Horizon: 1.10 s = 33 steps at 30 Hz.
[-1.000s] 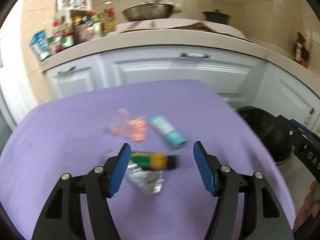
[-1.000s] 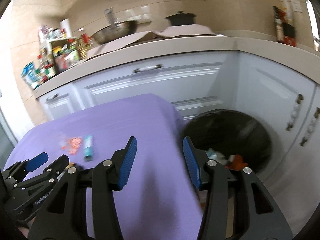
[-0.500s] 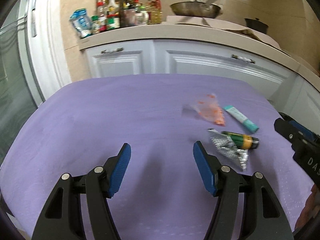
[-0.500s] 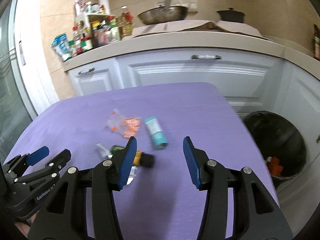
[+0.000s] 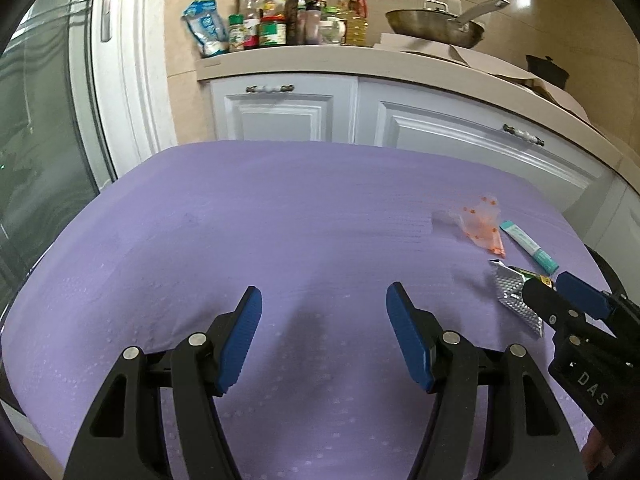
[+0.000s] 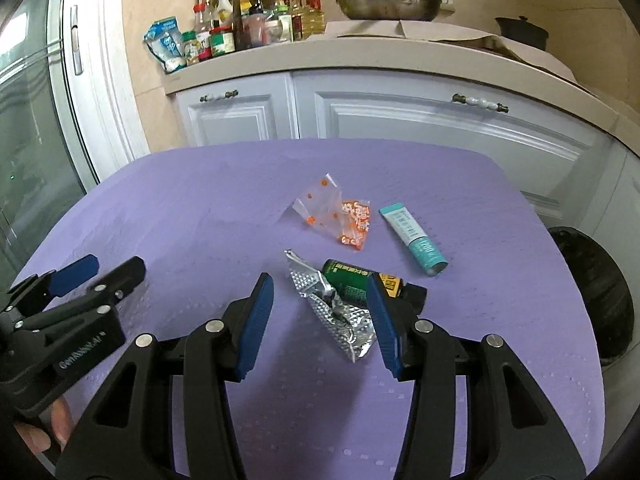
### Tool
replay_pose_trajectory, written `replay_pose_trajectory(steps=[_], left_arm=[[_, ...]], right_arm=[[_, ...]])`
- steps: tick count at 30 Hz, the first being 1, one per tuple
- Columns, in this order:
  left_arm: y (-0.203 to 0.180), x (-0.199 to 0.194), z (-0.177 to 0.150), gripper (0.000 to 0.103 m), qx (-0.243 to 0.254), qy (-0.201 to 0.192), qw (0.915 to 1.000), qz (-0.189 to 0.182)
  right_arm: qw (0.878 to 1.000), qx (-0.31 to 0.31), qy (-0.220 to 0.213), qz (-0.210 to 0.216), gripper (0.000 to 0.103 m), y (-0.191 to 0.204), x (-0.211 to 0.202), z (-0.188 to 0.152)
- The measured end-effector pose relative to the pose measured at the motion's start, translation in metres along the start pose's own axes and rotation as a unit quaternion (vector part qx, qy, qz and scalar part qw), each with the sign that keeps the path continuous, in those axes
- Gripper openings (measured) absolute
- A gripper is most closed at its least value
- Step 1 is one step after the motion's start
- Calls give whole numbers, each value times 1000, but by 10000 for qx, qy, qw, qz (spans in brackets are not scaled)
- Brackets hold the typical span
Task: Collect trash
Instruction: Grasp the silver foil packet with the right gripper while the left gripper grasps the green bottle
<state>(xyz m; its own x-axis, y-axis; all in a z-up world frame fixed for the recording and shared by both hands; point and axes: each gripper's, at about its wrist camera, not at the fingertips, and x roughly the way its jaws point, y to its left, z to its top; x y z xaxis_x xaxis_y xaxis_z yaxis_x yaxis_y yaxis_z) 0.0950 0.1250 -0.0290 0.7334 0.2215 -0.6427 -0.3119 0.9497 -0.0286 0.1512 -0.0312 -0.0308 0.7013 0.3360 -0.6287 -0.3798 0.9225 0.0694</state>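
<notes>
Both grippers are open and empty: the right gripper [image 6: 320, 320] hangs over the foil wrapper [image 6: 340, 316] and green bottle [image 6: 352, 280] on the purple table [image 6: 180, 208]; the left gripper [image 5: 324, 336] hangs over bare cloth, well apart from them.

Between the right gripper's [image 6: 320, 320] jaws lies the foil wrapper [image 6: 336, 312]; bottle [image 6: 360, 282] behind, tube [image 6: 412, 238] right
</notes>
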Motion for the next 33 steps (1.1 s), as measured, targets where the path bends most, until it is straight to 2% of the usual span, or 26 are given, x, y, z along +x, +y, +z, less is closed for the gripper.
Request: replay_pose_trajectory(steps=[10, 13, 18, 22, 26, 33], left_arm=[[12, 1, -1, 64, -48, 51, 10000, -20], [12, 1, -1, 66, -52, 61, 10000, -43], [11, 1, -2, 66, -43, 65, 9999, -67], [8, 2, -3, 67, -35, 101, 9999, -99], [4, 2, -4, 67, -8, 119, 9999, -125], [-5, 4, -6, 67, 42, 187, 9996, -198]], right_arm=[[9975, 105, 693, -19, 46, -2, 28, -2], [9972, 26, 743, -86, 44, -1, 30, -3], [9966, -139, 758, -294, 24, 0, 29, -4], [9969, -135, 730, -245, 23, -3, 28, -4], [9981, -124, 579, -190, 17, -4, 21, -3], [9992, -29, 376, -108, 17, -13, 4, -5]])
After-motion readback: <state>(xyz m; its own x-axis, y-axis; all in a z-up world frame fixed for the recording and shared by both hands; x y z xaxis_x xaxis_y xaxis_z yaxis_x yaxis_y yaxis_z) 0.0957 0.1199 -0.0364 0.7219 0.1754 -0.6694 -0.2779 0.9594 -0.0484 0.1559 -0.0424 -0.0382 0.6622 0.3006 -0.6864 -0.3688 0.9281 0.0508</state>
